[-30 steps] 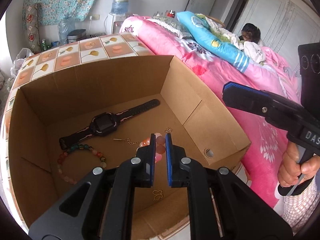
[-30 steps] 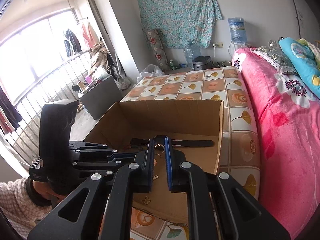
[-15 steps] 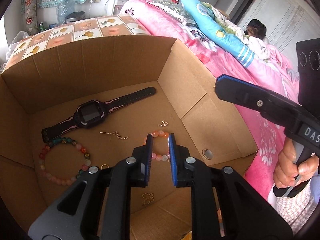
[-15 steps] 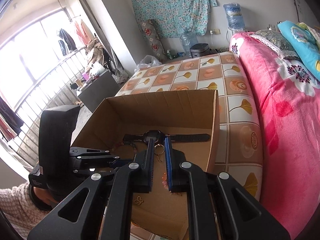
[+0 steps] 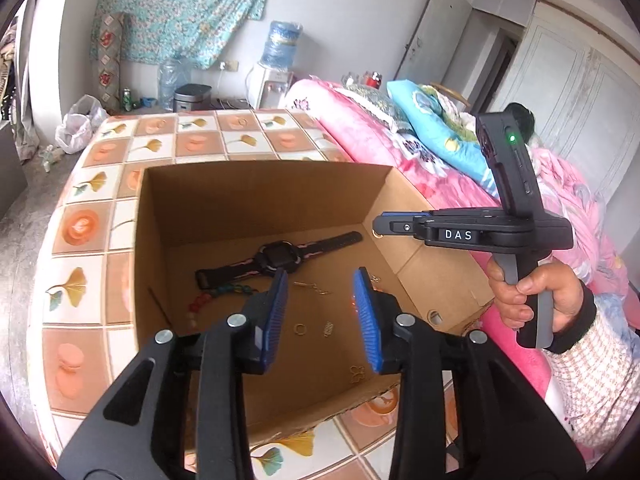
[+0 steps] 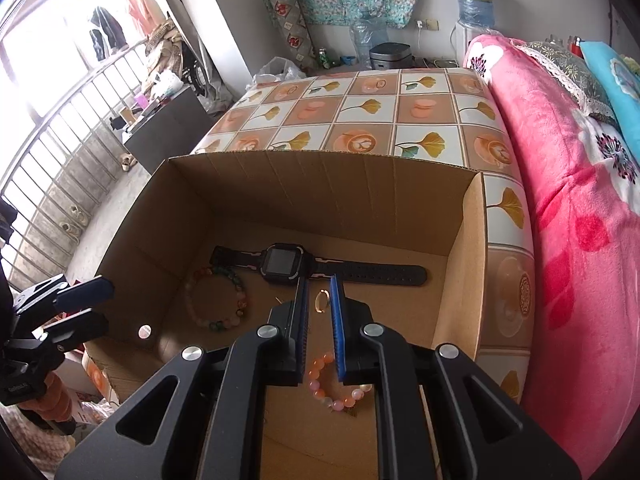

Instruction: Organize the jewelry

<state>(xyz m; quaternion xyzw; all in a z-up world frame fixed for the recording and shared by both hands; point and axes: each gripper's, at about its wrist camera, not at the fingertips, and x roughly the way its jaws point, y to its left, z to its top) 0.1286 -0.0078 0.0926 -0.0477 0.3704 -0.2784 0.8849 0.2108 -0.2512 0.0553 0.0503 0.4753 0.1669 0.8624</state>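
Observation:
An open cardboard box [image 5: 256,192] [image 6: 320,176] stands on a tiled table. Inside lie a black watch [image 5: 280,258] [image 6: 284,266], a multicoloured bead bracelet [image 6: 218,300] [image 5: 224,294], a pink-orange bead bracelet [image 6: 332,384], a small gold ring [image 5: 299,328], a spring [image 5: 327,328], a thin chain [image 5: 314,287] and a gold butterfly charm [image 5: 357,374]. My left gripper [image 5: 320,300] is open above the box's near edge. My right gripper [image 6: 318,294] [image 5: 378,230] is shut on a gold ring [image 6: 320,301] above the box floor.
The patterned table [image 5: 88,224] [image 6: 360,120] bears the box. A pink bed [image 6: 580,200] [image 5: 440,168] runs along the right. A balcony railing [image 6: 60,152] is on the left. A water dispenser [image 5: 276,68] stands at the far wall.
My left gripper has opened and pulled back up from inside the box. My right gripper, still holding the gold ring, has moved over the box.

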